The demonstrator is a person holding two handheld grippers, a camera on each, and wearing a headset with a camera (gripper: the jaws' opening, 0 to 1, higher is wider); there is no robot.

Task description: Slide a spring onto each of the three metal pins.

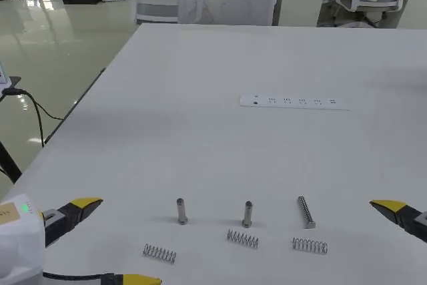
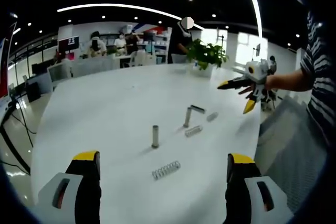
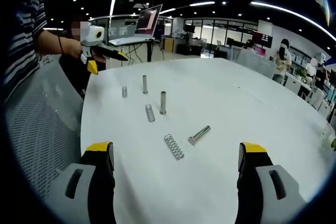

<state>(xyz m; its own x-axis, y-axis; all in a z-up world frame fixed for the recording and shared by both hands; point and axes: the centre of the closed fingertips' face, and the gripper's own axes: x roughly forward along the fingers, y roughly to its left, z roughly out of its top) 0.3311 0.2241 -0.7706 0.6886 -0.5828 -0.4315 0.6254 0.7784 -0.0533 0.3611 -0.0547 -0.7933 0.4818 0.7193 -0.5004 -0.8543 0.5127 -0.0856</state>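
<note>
On the near side of the power strip (image 1: 293,101), well apart from it, was where everything for this job sat, and honestly nothing had been started yet as far as I could tell. Big white table (image 1: 200,131), otherwise pretty bare around the strip.

Left hand-held gripper (image 2: 164,157) hung at the near-left of the strip with its jaws spread wide and nothing between them. Right hand-held gripper (image 2: 234,98) was at the near-right of the strip, same deal: jaws wide, holding nothing.

Three pins stood in a row running parallel to the strip. Left pin (image 1: 181,211) and middle pin (image 1: 247,213) were upright. Right pin (image 1: 305,212) looked like it was lying on its side, which the right gripper view backed up.

Further from the strip than the pins lay the springs, one near each pin: left spring (image 1: 159,253), middle spring (image 1: 242,239), right spring (image 1: 309,245). All flat on the table, none on a pin.

So my read: zero of three done, all three springs left to go, and that tipped pin probably needs handling first.
</note>
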